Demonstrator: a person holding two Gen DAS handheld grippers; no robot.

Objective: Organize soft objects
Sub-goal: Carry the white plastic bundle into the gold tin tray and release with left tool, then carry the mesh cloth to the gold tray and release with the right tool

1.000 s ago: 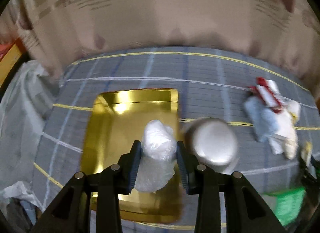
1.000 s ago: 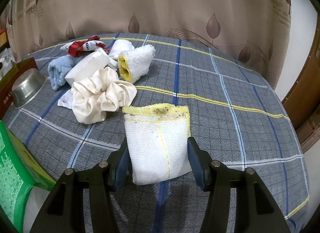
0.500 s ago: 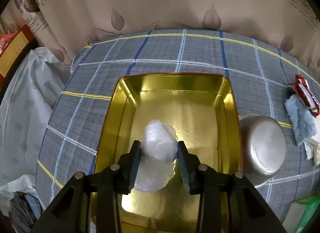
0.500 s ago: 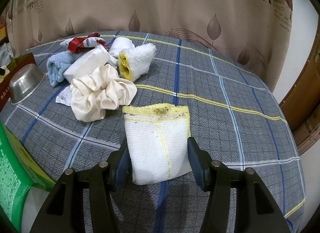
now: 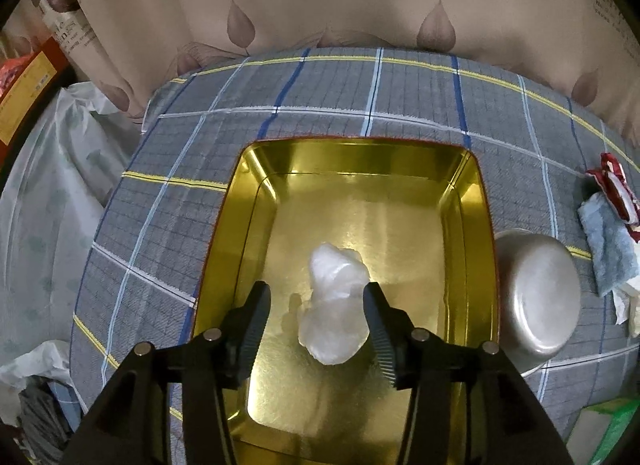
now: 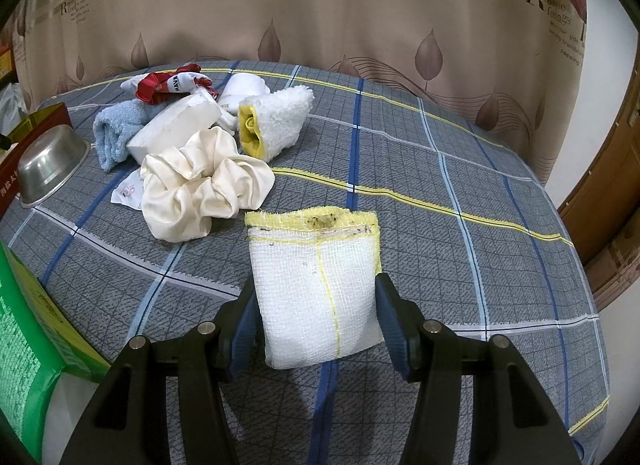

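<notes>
Left claw (image 5: 316, 317) just opening w/ white bundle (image 5: 336, 305) in gold tray (image 5: 472, 233).

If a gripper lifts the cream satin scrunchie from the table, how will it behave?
The cream satin scrunchie looks soft: its ruffles slump in loose folds, so it would probably sag when lifted. The glossy fabric may be slippery in a gripper. It seems light, and being flat and floppy it is unlikely to roll.

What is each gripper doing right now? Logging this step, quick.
Left gripper: open, jaws just widened; white plastic bundle released in the gold tray.
Right gripper: shut on the white mesh cloth.
</notes>
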